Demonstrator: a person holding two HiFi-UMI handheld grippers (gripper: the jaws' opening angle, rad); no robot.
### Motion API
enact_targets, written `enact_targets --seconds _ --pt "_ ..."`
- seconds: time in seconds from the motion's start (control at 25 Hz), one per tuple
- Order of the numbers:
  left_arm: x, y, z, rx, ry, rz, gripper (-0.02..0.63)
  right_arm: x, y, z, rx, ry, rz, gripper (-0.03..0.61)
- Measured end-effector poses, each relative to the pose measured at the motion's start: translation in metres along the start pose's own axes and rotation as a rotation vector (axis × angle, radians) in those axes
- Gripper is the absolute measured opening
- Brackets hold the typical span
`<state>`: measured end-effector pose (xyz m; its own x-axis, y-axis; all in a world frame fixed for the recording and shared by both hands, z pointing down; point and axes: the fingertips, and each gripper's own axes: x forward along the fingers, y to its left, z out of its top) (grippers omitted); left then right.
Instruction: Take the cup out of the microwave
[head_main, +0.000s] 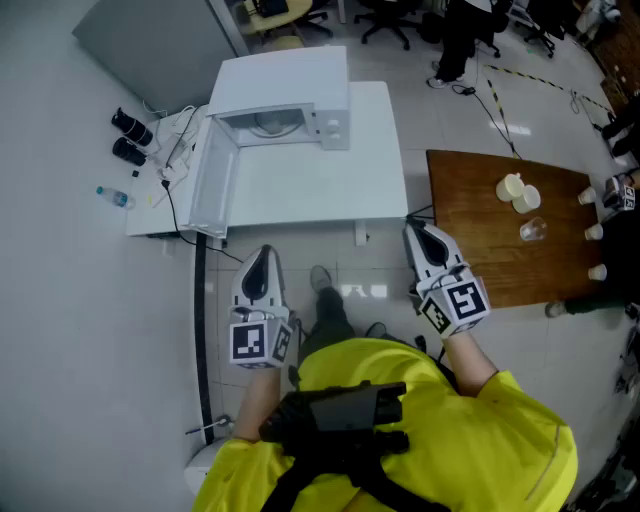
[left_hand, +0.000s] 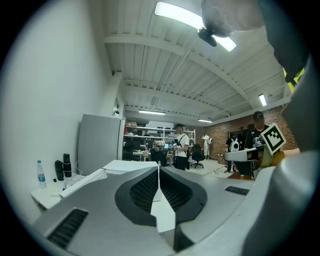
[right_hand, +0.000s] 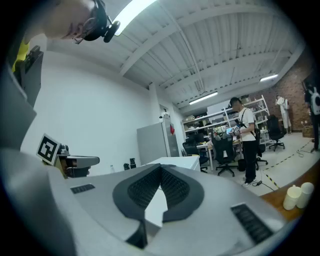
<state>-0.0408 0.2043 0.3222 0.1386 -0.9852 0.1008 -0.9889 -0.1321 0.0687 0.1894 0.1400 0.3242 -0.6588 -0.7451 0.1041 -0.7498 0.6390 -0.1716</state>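
While one microwave (head_main: 285, 80) stands open, left gripper (head_main: 262, 252), right gripper (head_main: 416, 232) both closed, empty.

One white table (head_main: 330, 190): microwave (head_main: 285, 85) (door swung open), water bottle (head_main: 115, 197), two black cylinders (head_main: 131, 137), cables (head_main: 176, 150). One wooden table (head_main: 480, 235) beside it: paper cups (head_main: 520, 192), clear glass (head_main: 532, 230).

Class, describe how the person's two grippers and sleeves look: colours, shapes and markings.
Both the left gripper and right gripper have pale grey, tapering bodies with dark ribbed pads inside the jaws. Each carries a cube of black-and-white square markers. The sleeves are bright yellow.
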Motion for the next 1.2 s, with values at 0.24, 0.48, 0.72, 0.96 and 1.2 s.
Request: enact_targets --seconds 0.24,0.48,0.72,0.96,1.2 --pt "0.069 0.078 0.002 0.001 -0.004 -0.004 0.008 0.114 0.008 0.010 -0.007 0.002 0.030 0.006" --pt "0.132 0.145 0.010 0.021 0.002 -0.012 0.008 0.215 0.008 0.027 -0.037 -0.016 0.018 0.006" --pt "0.191 0.173 -0.001 0.019 0.023 -0.014 0.011 0.273 0.001 0.022 -0.040 -0.001 0.015 0.006" --pt "0.258 0.185 -0.078 0.012 0.148 -0.039 0.222 0.307 -0.014 -0.013 -0.010 0.068 0.035 0.006" --pt "0.364 0.214 -0.184 -0.021 0.211 0.024 0.454 0.349 -0.038 -0.075 0.049 0.111 0.041 0.005"
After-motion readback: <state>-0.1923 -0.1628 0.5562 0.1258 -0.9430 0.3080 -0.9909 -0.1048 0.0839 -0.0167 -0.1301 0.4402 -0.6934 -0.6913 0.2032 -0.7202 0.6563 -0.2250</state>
